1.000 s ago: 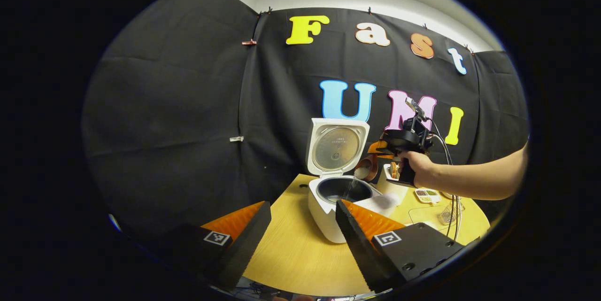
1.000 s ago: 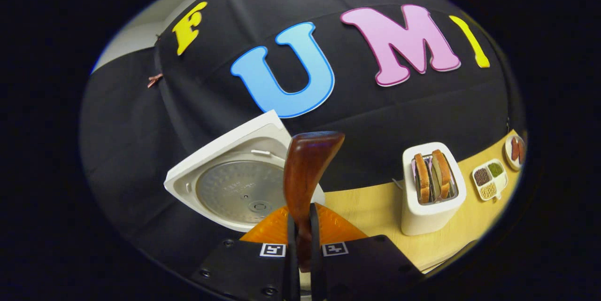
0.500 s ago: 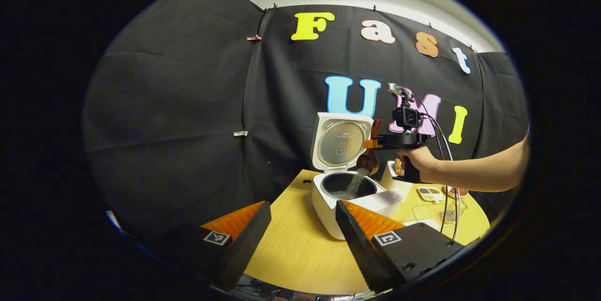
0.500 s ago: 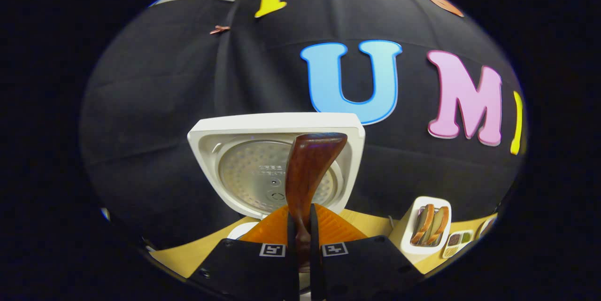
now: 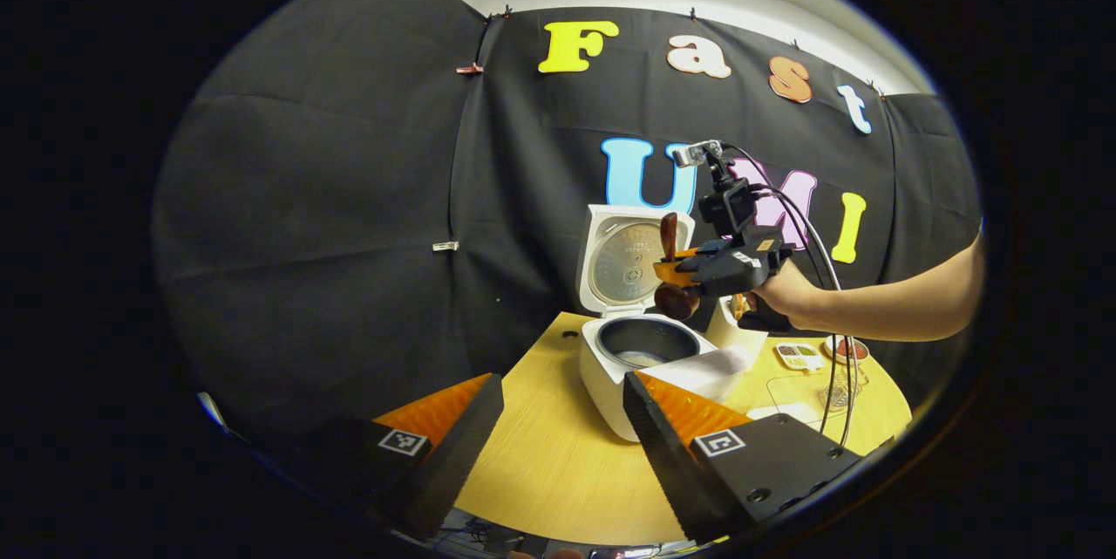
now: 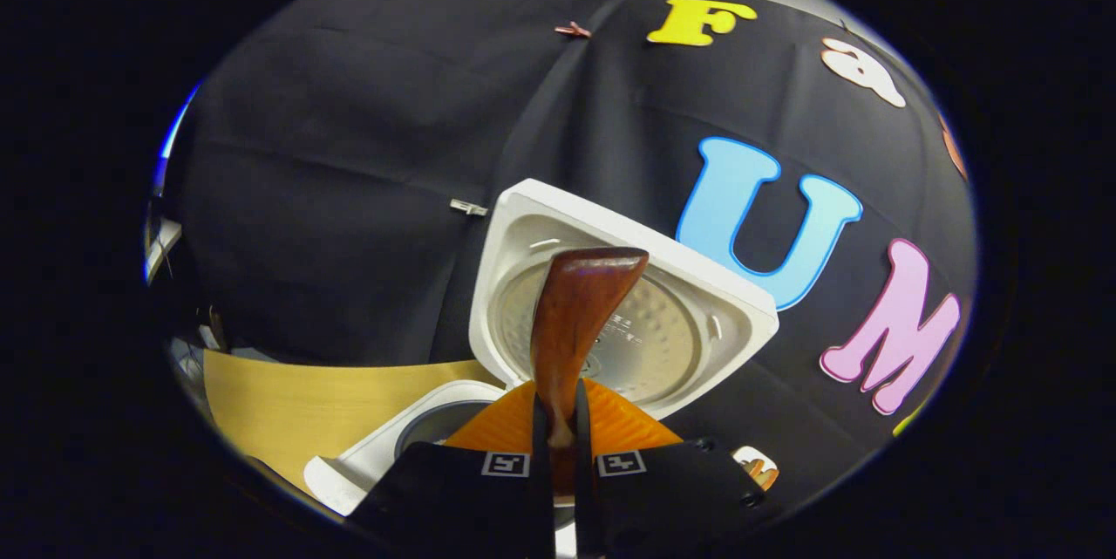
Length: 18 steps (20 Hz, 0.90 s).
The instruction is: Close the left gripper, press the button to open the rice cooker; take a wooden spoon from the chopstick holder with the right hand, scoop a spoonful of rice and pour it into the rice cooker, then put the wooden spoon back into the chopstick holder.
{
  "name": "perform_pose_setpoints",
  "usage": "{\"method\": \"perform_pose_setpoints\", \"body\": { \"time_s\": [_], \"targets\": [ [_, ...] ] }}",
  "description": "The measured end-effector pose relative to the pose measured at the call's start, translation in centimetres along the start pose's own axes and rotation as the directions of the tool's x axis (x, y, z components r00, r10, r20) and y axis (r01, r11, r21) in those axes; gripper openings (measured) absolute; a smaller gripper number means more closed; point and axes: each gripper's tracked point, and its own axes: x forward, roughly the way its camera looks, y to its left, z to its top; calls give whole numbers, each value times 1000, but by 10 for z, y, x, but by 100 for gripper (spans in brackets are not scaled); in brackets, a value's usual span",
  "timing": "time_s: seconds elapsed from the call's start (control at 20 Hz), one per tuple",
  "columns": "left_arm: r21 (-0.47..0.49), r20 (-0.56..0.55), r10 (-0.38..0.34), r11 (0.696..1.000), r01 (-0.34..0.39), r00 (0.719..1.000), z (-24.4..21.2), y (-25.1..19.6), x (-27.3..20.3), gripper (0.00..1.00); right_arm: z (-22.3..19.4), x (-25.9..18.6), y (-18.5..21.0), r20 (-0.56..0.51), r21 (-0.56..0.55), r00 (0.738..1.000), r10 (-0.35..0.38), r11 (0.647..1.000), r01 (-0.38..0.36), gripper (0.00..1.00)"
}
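Meanwhile, the right gripper (image 6: 558,446) is clamping a wooden spoon (image 6: 571,323), its two fingers pressing on the handle from either side with almost no gap between them. In the right gripper view the spoon is standing up from between the fingers, its flared end rising in front of the raised lid (image 6: 623,306) of the rice cooker (image 6: 384,454), whose white body is lying just ahead of the fingers and to their left.

In the left gripper view, the left gripper (image 5: 562,428) is hanging well short of the cooker (image 5: 610,385), its fingers (image 5: 453,446) standing wide apart with nothing between them. Beyond those fingers, a hand (image 5: 789,297) is holding the right gripper (image 5: 676,276) above the open pot, with the spoon (image 5: 671,267) crossing its fingertips, one end near the lid (image 5: 628,258) and the rounded end below. A little white rice (image 5: 643,357) is lying on the bottom of the dark inner pot. The cooker is sitting on a round wooden table (image 5: 540,454), and a white holder (image 5: 728,328) is standing just beyond it, under the hand, beside a small divided dish (image 5: 795,357).
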Motion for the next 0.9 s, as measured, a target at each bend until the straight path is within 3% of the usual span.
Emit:
{"method": "perform_pose_setpoints", "body": {
  "time_s": [0.2, 0.3, 0.45, 0.5, 0.55, 0.65, 0.8, 0.9],
  "targets": [
    [11, -1, -8, 1000, 8, 1000, -1, -2, -2, 95, 0, -3, 8, -5, -98, 1000, 5, 995, -5, 13],
    [21, 3, -7, 1000, 7, 1000, 2, -2, -6, 95, -2, -4, 12, -17, -91, 1000, 10, 996, -11, 13],
    [27, 2, -3, 1000, 3, 1000, 0, 0, -9, 95, -2, -6, 2, -29, 54, 1000, 4, 999, -2, 14],
    [29, -2, 0, 1000, 0, 1000, -1, 0, -10, 95, -3, -8, -4, -35, 135, 999, -1, 991, 5, 10],
    [31, -5, 2, 1000, -2, 1000, -2, 2, -12, 95, -3, -10, -10, -38, 232, 999, 0, 973, 8, 13],
    [34, -6, 2, 999, -1, 1000, -2, 1, -15, 95, -4, -17, -27, -46, 443, 999, 3, 897, 18, 13],
    [40, -4, -1, 999, 1, 1000, -1, -2, -17, 95, -9, -32, -49, -52, 716, 999, 14, 698, 28, 11],
    [45, 0, -5, 999, 5, 1000, 0, -5, -18, 95, -10, -46, -66, -35, 801, 999, 7, 598, 24, 13]
  ]
}}
